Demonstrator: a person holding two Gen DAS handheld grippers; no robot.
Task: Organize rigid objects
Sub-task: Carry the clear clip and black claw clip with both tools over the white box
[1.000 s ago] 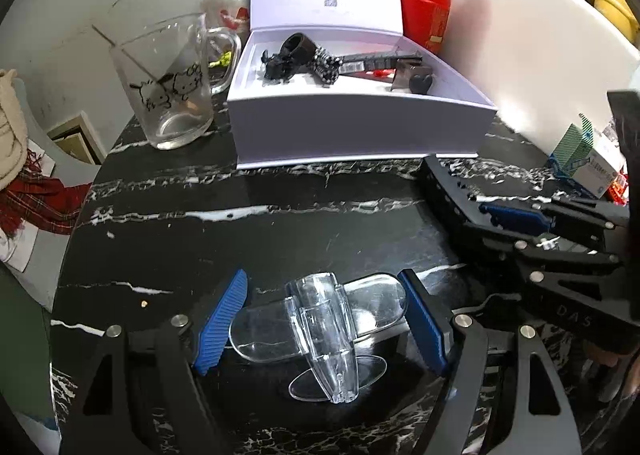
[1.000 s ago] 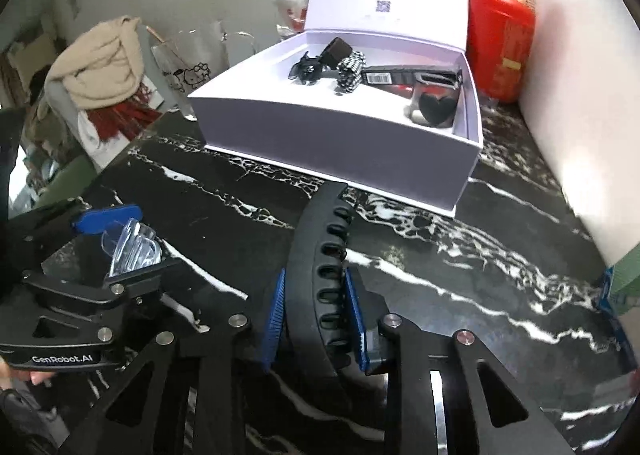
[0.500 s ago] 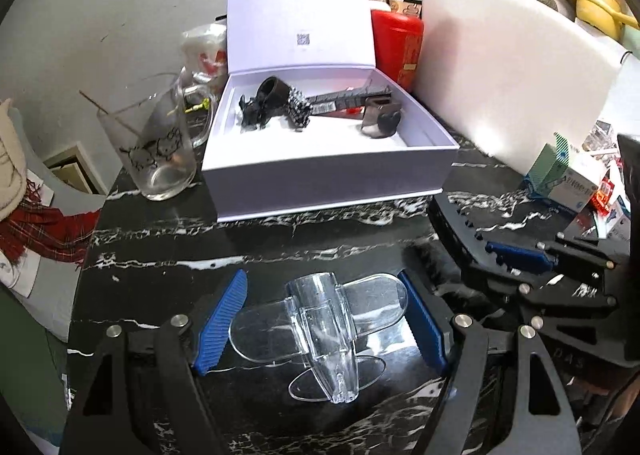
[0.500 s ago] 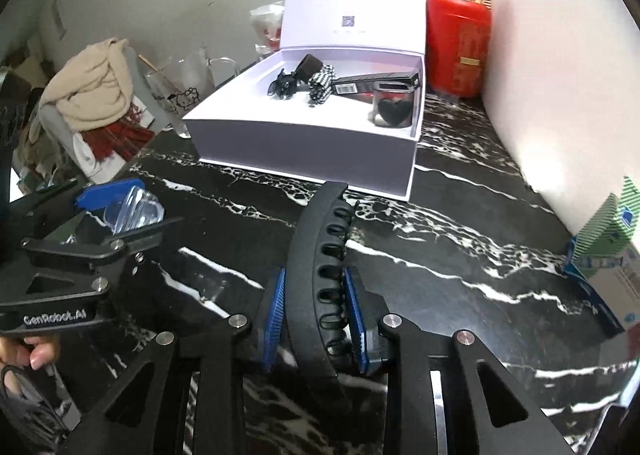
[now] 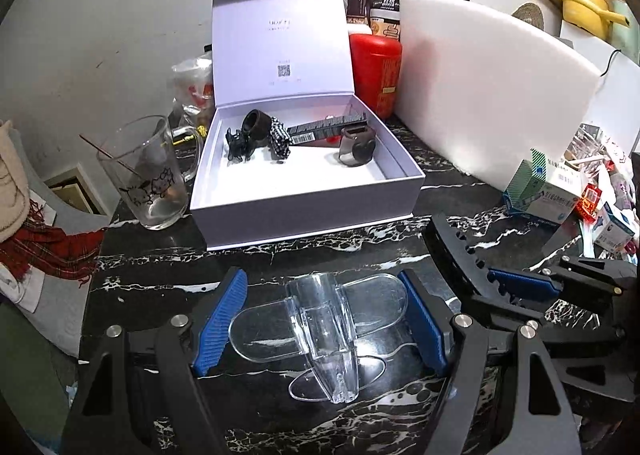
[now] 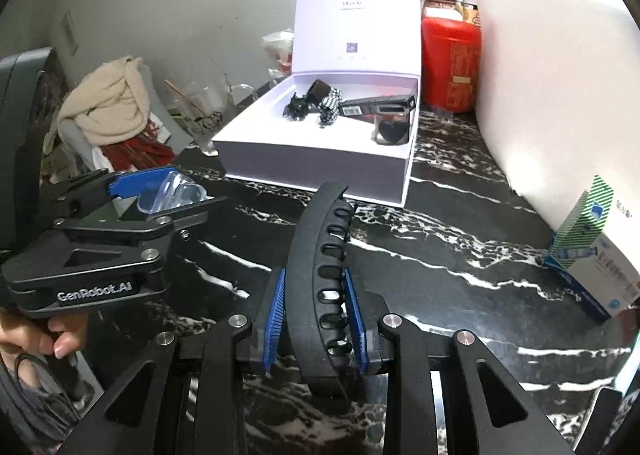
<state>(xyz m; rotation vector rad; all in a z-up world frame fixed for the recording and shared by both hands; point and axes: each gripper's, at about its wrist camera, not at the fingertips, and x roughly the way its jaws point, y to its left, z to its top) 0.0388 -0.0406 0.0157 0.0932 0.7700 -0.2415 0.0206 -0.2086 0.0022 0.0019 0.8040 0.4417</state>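
My left gripper (image 5: 322,325) is shut on a clear plastic hair clip (image 5: 320,327), held between its blue pads above the black marble table (image 5: 160,275). My right gripper (image 6: 316,319) is shut on a curved black hair clip (image 6: 320,267). Each gripper shows in the other's view: the left gripper (image 6: 160,195) at left, the right gripper (image 5: 516,283) at right. An open white box (image 5: 304,207) stands ahead, holding a black claw clip (image 5: 238,145), a checkered clip (image 5: 280,139), a long dark box (image 5: 328,127) and a smoky clip (image 5: 356,145).
A glass mug (image 5: 146,175) stands left of the box. A red canister (image 5: 376,75) and a white board (image 5: 488,87) stand behind and right. Small cartons (image 5: 540,187) lie at far right. A scarf and clothes (image 6: 108,115) pile off the table's left edge.
Both grippers have pulled back and risen from the box, each keeping its clip. The box now looks farther away and more of the table shows.
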